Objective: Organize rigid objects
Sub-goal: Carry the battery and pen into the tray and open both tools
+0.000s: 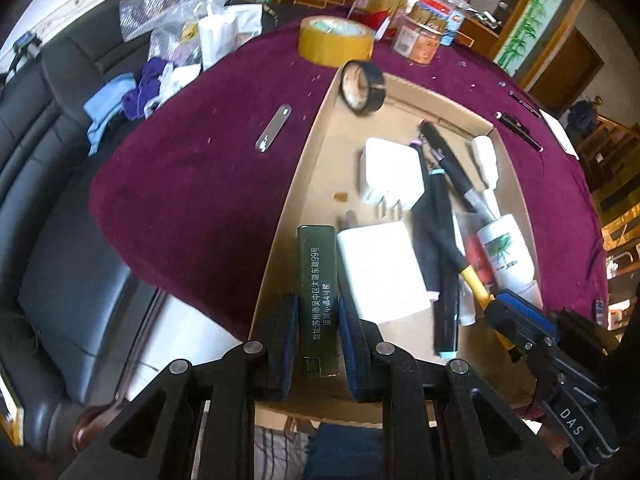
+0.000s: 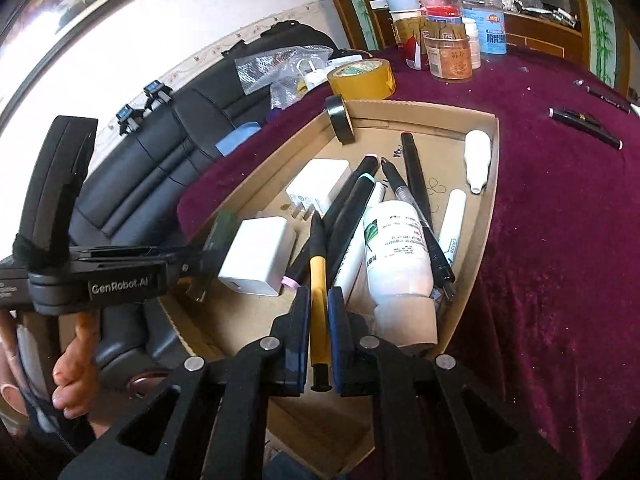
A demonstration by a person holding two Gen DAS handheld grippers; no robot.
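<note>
A shallow cardboard tray [image 1: 308, 152] [image 2: 490, 200] lies on a maroon tablecloth. My left gripper [image 1: 318, 316] is shut on a dark green box with white lettering [image 1: 318, 280] at the tray's near left corner; the box shows blurred in the right wrist view [image 2: 220, 232]. My right gripper [image 2: 319, 312] is shut on a yellow and black pen [image 2: 318, 272], seen at the near right in the left wrist view [image 1: 472, 280]. In the tray lie two white chargers [image 1: 390, 172] [image 2: 258, 256], black markers [image 1: 434, 240], a white bottle [image 2: 396, 248] and a black tape roll [image 1: 362, 86].
A yellow tape roll [image 1: 335, 40] and jars [image 2: 448, 56] stand beyond the tray. A metal strip [image 1: 274, 128] lies on the cloth to the left, black pens [image 2: 584, 126] to the right. A black sofa [image 1: 48, 152] with bags and cloths borders the table's left edge.
</note>
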